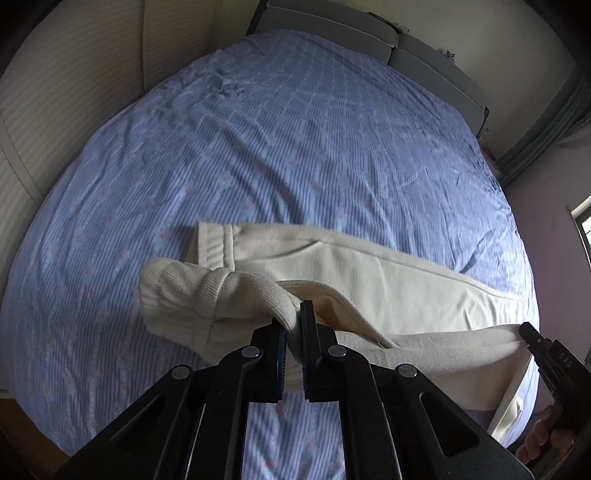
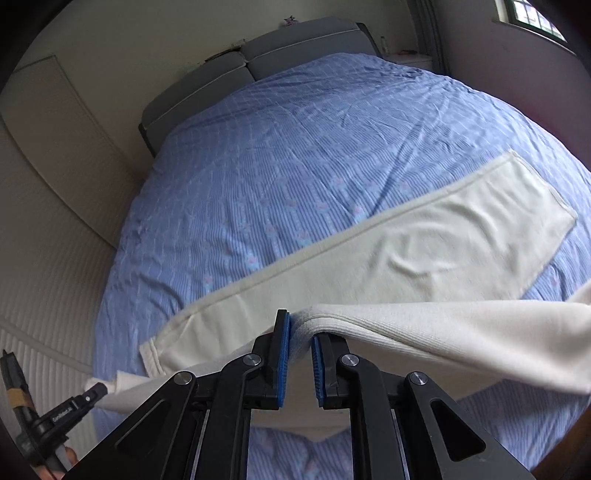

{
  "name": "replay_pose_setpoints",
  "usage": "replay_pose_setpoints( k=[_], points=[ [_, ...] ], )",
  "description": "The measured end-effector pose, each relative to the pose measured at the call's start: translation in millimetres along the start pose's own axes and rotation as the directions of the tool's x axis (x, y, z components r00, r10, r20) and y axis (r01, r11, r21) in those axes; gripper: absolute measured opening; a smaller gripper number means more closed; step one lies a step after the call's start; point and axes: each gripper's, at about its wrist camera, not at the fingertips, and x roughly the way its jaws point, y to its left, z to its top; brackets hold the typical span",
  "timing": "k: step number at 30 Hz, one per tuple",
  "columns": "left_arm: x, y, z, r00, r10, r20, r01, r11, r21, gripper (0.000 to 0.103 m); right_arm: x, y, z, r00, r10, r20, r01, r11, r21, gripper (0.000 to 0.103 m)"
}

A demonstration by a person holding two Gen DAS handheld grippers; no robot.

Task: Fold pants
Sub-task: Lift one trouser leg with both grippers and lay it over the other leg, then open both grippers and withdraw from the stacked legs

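Jaws of both grippers pinch the cream ribbed pants point(image 1: 388, 273), one leg flat on the bed point(image 1: 295, 129)

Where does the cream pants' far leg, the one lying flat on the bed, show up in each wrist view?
Left wrist: the far leg crosses the middle, hem at centre-left, running right beyond the left gripper.
Right wrist: it runs diagonally from lower left to its hem at upper right, beyond the right gripper.
Shared landmark: the grey headboard at the top.

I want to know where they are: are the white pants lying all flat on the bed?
No, the left gripper pinches the pants and holds one edge up off the blue bedspread.
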Motion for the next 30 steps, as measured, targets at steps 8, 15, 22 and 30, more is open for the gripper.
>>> replay_pose_setpoints(
  k=[8,15,22,30],
  points=[
    [87,3,73,0.994,0.049,-0.094,-0.052,0.998,-0.031,0.009,101,20,56,0.995,-0.002,-0.101,-0.005,0.998,-0.06,0.013],
    [159,12,82,0.974,0.108,-0.199,-0.112,0.994,-0.009,0.009,187,17,58,0.968,-0.06,-0.242,0.04,0.995,-0.088,0.013],
    [195,15,91,0.947,0.119,-0.299,-0.141,0.989,-0.051,0.013,213,18,60,0.943,-0.113,-0.312,0.083,0.991,-0.106,0.019],
    [136,-15,95,0.967,0.148,-0.209,-0.134,0.988,0.083,0.06,152,52,52,0.968,-0.103,-0.229,0.059,0.98,-0.189,0.053]
  ],
)
